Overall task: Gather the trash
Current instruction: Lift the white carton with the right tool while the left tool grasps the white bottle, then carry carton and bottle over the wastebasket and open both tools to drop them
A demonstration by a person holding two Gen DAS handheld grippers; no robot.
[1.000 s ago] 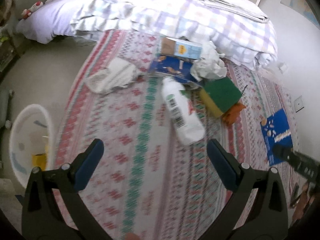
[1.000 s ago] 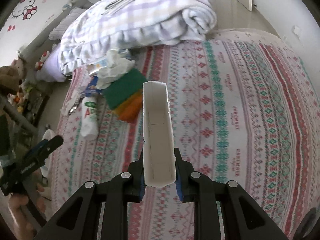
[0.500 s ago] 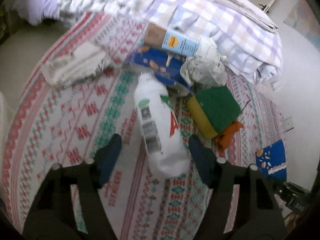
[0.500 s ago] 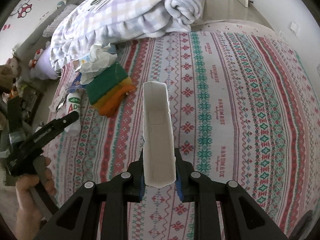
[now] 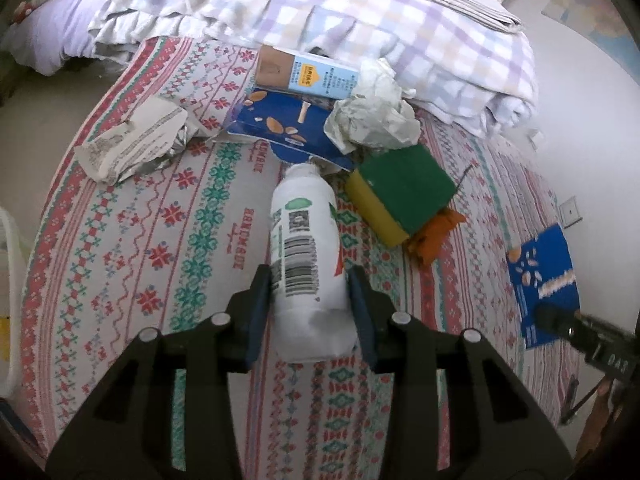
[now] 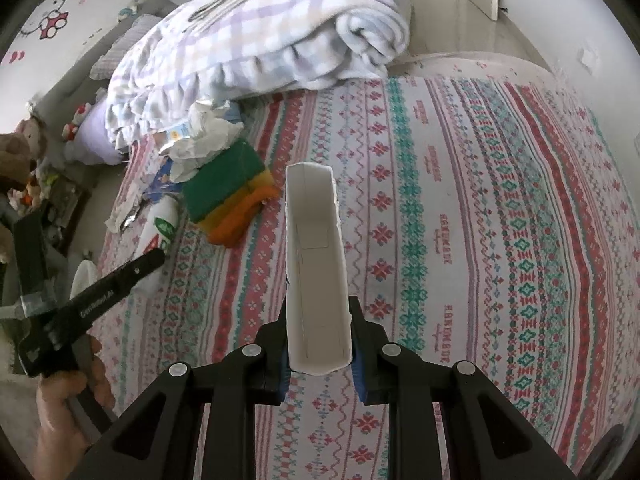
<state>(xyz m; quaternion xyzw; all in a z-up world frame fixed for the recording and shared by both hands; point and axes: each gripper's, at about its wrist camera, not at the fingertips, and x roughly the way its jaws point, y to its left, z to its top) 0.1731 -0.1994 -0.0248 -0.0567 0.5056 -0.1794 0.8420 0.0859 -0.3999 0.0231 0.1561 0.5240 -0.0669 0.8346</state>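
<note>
A white plastic bottle (image 5: 305, 256) with a barcode label lies on the patterned bedspread (image 5: 160, 240). My left gripper (image 5: 310, 312) is shut on the bottle's lower end, one finger on each side. My right gripper (image 6: 318, 344) is shut on an open white carton (image 6: 314, 260) and holds it above the bed. In the left wrist view that carton shows its blue printed side (image 5: 544, 276). More trash lies beyond the bottle: a blue snack bag (image 5: 280, 124), a light blue box (image 5: 308, 74), crumpled paper (image 5: 372, 116) and a torn wrapper (image 5: 132, 140).
A green and yellow sponge (image 5: 400, 192) sits on an orange cloth (image 5: 436, 232) right of the bottle. A folded plaid blanket (image 5: 320, 4) lies behind the trash. A white bin (image 5: 8, 280) stands on the floor at the left edge.
My left gripper moved forward over the bottle and closed its fingers around it. My right gripper kept its hold on the carton and shifted slightly.
</note>
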